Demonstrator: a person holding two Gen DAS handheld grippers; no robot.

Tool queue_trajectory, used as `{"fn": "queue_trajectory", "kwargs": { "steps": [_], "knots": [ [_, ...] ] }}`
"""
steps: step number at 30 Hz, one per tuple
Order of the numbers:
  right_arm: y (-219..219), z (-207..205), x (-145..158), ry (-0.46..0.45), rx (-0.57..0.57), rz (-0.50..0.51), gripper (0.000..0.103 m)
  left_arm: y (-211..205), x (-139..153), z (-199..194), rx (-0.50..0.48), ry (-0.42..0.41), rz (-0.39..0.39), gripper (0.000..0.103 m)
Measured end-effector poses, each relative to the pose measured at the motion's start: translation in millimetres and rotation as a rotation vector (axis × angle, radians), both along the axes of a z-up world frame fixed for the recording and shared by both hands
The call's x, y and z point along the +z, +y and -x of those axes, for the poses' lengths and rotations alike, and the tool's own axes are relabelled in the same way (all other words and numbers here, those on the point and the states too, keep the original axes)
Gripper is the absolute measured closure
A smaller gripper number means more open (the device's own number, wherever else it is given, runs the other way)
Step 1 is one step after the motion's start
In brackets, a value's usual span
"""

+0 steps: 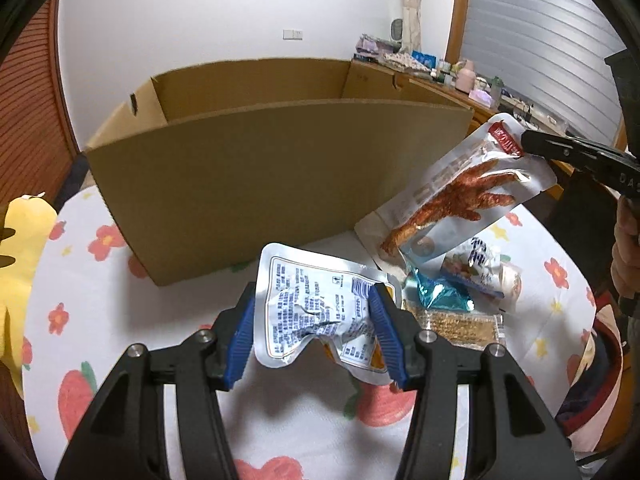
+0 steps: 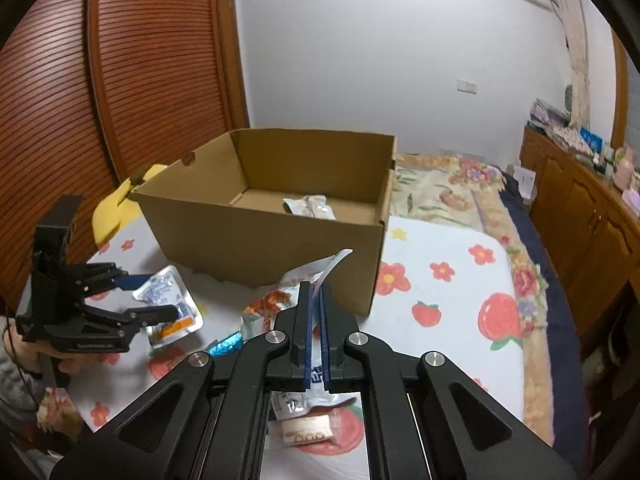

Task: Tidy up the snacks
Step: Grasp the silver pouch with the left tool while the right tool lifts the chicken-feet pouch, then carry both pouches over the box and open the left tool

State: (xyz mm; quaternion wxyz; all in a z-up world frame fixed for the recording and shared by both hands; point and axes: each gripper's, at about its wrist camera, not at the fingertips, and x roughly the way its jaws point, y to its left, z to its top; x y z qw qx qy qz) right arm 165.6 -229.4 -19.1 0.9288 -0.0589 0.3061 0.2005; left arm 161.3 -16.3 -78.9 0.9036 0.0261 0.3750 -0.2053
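My left gripper (image 1: 314,288) is shut on a crumpled silver pouch (image 1: 304,312) with blue print, its blue pads pressing both sides just above the flowered cloth. In the right wrist view that gripper (image 2: 162,295) and its pouch (image 2: 168,292) are at the left. My right gripper (image 2: 316,286) is shut on the top edge of a chicken-foot pouch (image 1: 472,196), which hangs tilted in the air to the right of the cardboard box (image 1: 256,184). From the left wrist view the right gripper (image 1: 524,142) comes in from the right. The open box (image 2: 260,236) holds one pale snack pack (image 2: 308,206).
More snacks lie in a small pile on the cloth: a teal wrapper (image 1: 436,292), a cracker bar (image 1: 456,326) and a blue-and-white pack (image 1: 476,264). A yellow cushion (image 1: 20,240) lies at the left. A wooden cabinet (image 2: 580,216) with clutter stands at the right.
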Motion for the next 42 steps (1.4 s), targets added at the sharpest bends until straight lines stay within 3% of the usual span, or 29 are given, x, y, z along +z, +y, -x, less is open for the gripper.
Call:
{"fn": "queue_trajectory", "kwargs": {
  "steps": [22, 42],
  "knots": [
    [49.1, 12.8, 42.7, -0.114, 0.101, 0.17, 0.103, 17.8, 43.6, 13.6, 0.021, -0.087, 0.051, 0.05],
    [65.6, 20.4, 121.7, -0.279, 0.128, 0.233, 0.103, 21.8, 125.9, -6.7, 0.024, -0.255, 0.058, 0.05]
  ]
}}
